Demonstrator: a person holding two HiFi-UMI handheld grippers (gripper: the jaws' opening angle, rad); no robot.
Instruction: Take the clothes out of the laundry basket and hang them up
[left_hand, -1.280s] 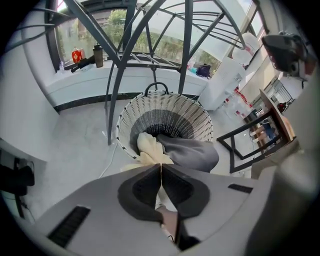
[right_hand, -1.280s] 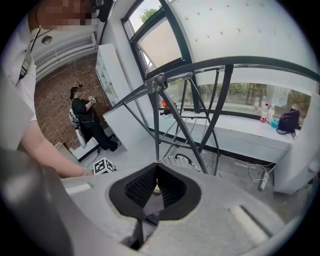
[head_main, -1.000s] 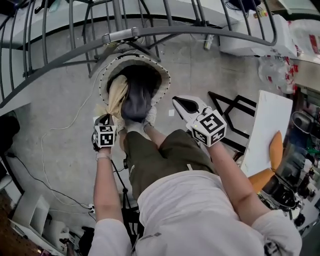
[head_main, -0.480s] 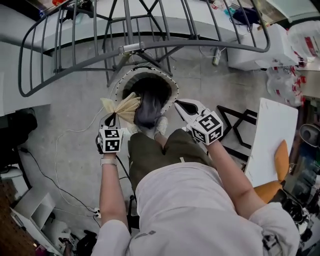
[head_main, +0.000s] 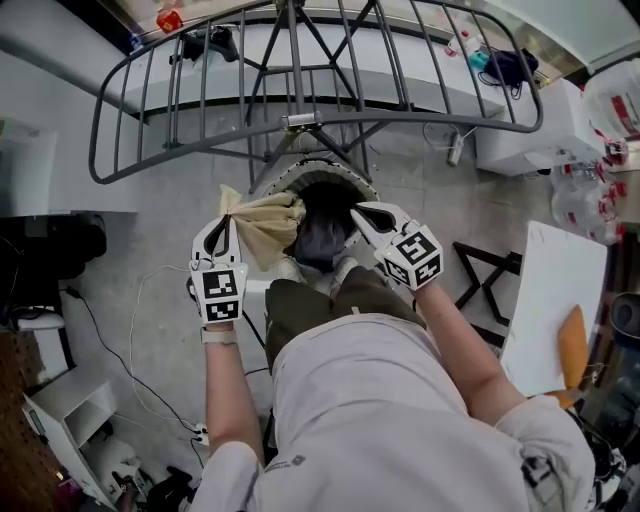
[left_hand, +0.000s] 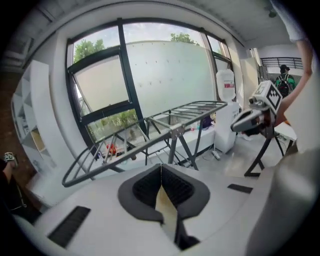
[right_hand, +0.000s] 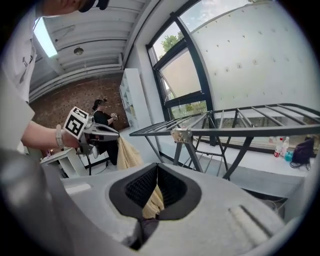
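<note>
- the beige cloth (head_main: 265, 225) was bunched at the mouth of the laundry basket (head_main: 368, 188) a second ago. it has since come up and out to the left, and now hangs in the air from the left gripper (head_main: 228, 205).
- the left fingers are closed on one corner of that cloth; the left gripper view shows a pale strip (left_hand: 162, 200) pinched where the pads meet.
- the right gripper (head_main: 357, 208) has stayed beside the basket rim with its fingers pressed together. beige shows in the gap under its pads (right_hand: 152, 200), but i judge that to be cloth seen beyond them, not a grip.
- the drying rack (head_main: 300, 120) now fills more of the head view than before, so the person seems to have straightened up towards it.
- judgement: the first garment is nearly free of the basket. what remains is to open it out, probably with the right gripper taking a second edge, and to lay it over a rail.
- the cloth is thin, soft and creased, fanning from the pinched corner, with its far end trailing at the basket's rim.
- from the right gripper view it drapes straight down below the left gripper (right_hand: 107, 132).
- a dark garment (head_main: 322, 235) is still in the basket.
</note>
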